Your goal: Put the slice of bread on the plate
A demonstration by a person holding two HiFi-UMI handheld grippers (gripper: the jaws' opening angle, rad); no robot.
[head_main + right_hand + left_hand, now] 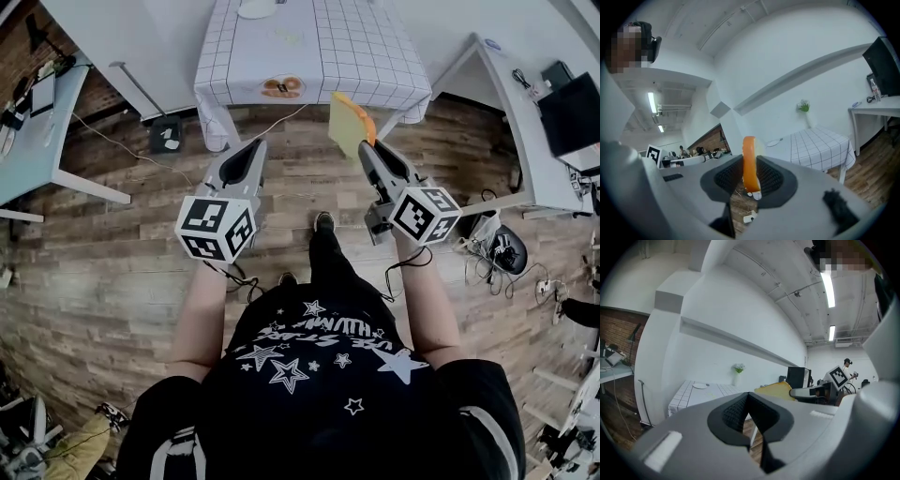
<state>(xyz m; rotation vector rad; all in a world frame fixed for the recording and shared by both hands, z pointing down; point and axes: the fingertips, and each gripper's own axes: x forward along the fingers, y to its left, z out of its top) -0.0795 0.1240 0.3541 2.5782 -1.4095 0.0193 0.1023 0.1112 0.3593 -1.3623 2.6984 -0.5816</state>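
slice of bread (748,157): flat, orange-crusted | right gripper (749,177) clamped on it | left gripper (749,404) closed together

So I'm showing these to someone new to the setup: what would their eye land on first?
First the yellow slice of bread with its orange crust, pinched upright in the right gripper in front of the person. Next the table in a white checked cloth just ahead, with a white plate at its far end. The left gripper, alongside, is shut and empty.
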